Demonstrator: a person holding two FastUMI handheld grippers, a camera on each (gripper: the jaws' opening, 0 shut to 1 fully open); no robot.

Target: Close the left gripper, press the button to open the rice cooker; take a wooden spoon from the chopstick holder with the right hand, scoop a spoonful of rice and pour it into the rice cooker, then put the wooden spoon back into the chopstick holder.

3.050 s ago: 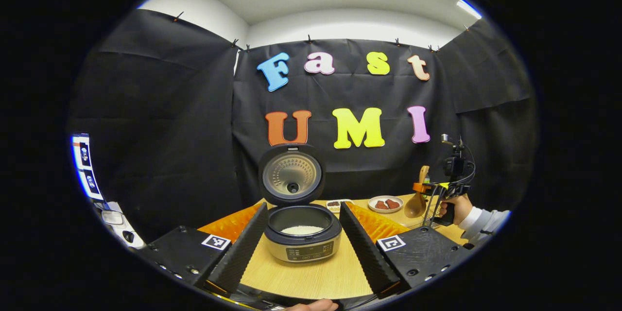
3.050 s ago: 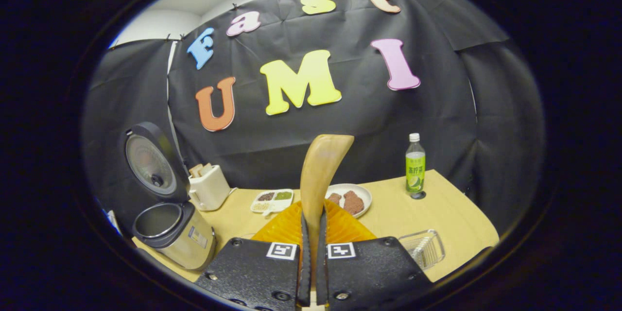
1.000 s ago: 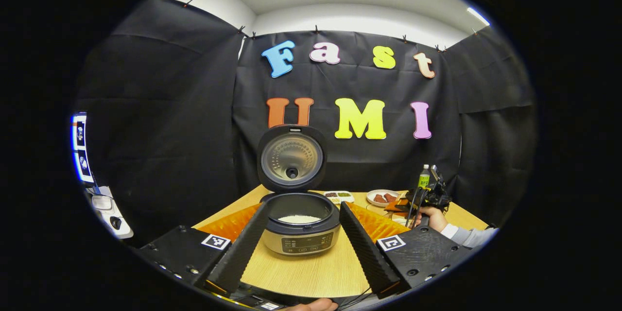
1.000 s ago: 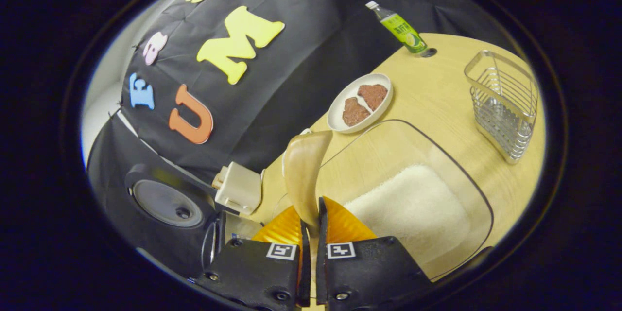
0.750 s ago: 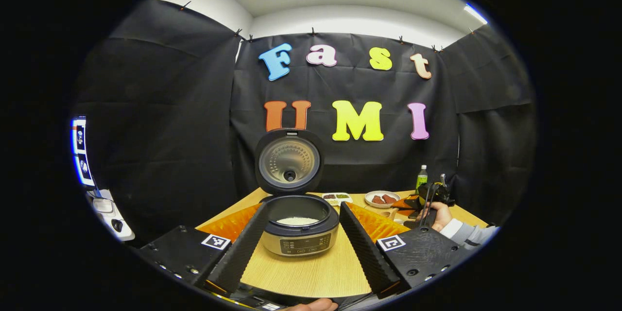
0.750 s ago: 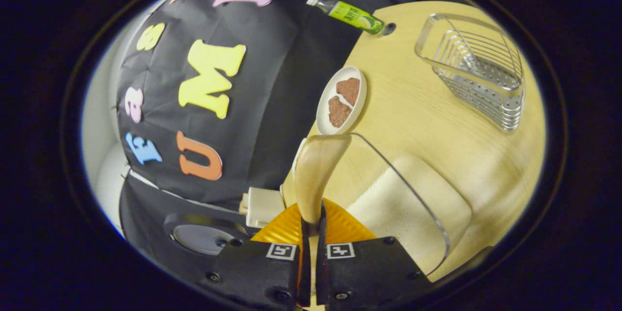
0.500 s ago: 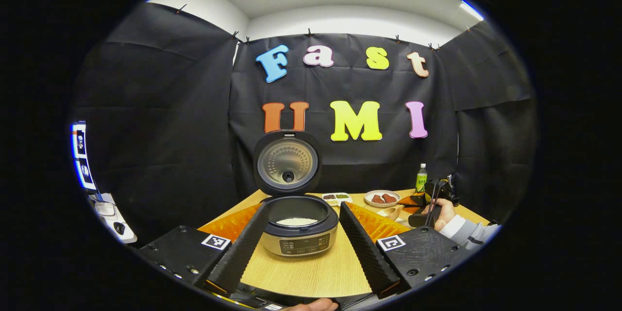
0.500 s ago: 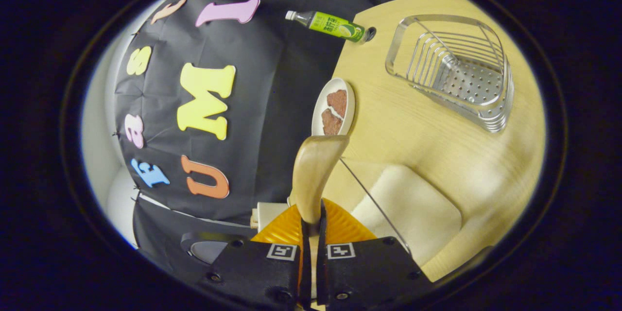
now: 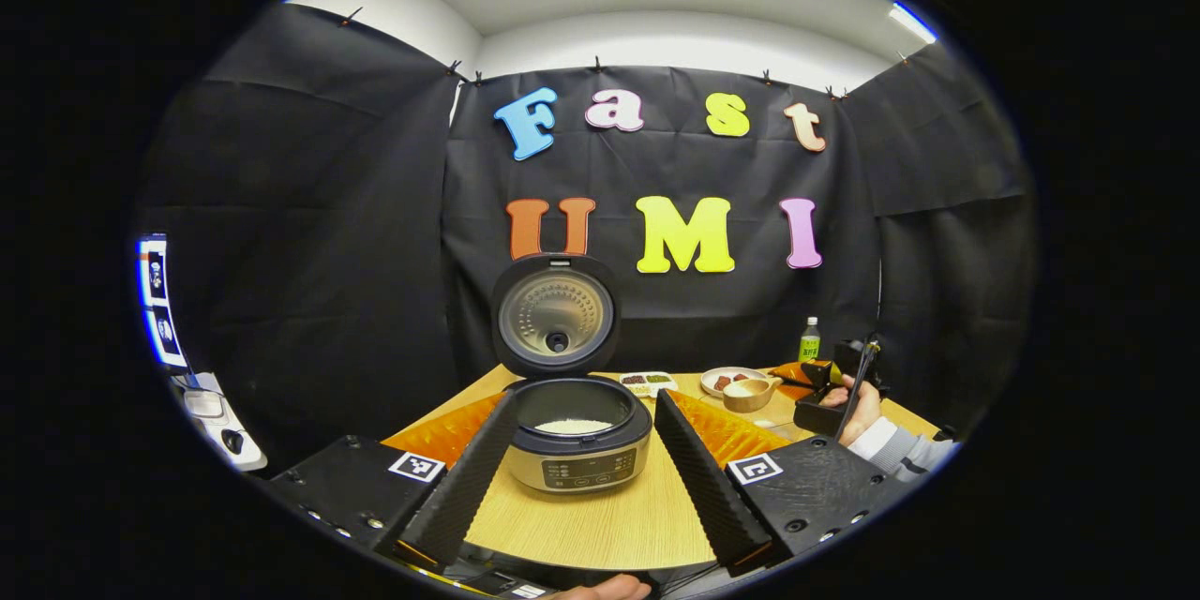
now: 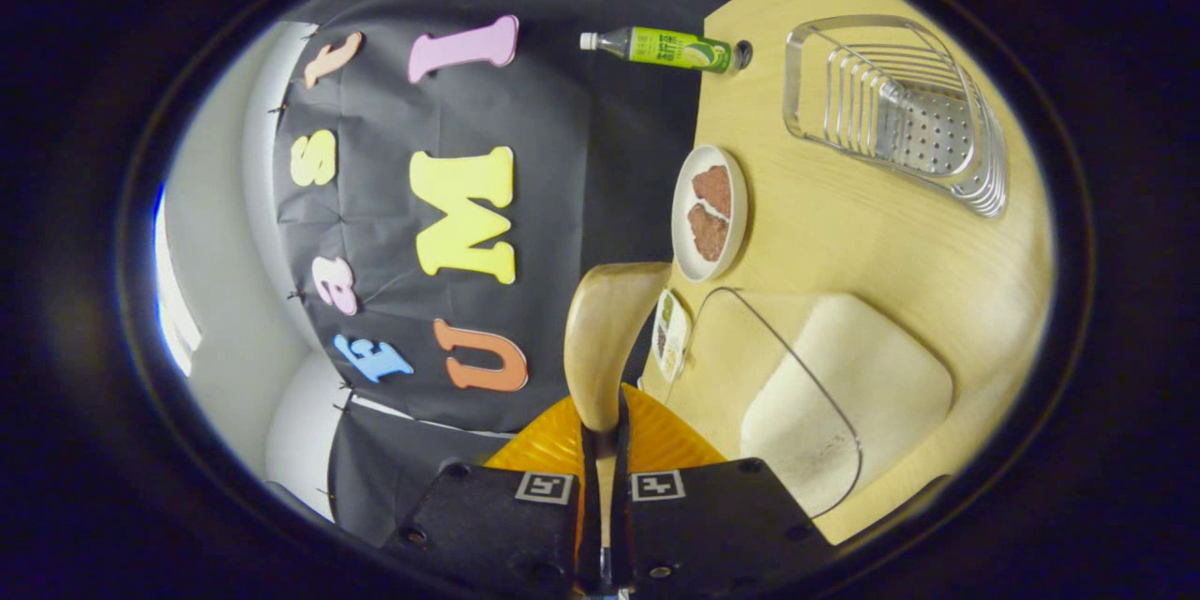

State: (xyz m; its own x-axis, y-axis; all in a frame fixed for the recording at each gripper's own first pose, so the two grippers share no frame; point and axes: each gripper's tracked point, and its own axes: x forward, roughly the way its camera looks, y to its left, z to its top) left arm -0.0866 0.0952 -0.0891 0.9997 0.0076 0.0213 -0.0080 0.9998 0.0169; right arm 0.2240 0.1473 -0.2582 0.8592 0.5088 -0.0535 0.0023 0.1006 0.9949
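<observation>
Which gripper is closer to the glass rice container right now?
Right. The right gripper, shut on the wooden spoon, hangs beside the glass rice container. The left gripper faces the rice cooker, farther off.

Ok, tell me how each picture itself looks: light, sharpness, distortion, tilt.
Left gripper view: evenly lit by ceiling panels, sharp on the open rice cooker, fisheye bending the table edge. Right gripper view: rolled roughly a quarter turn, so the table stands on edge and the green bottle looks sideways; the wooden spoon up close is slightly soft, with glare on the wire holder.
</observation>
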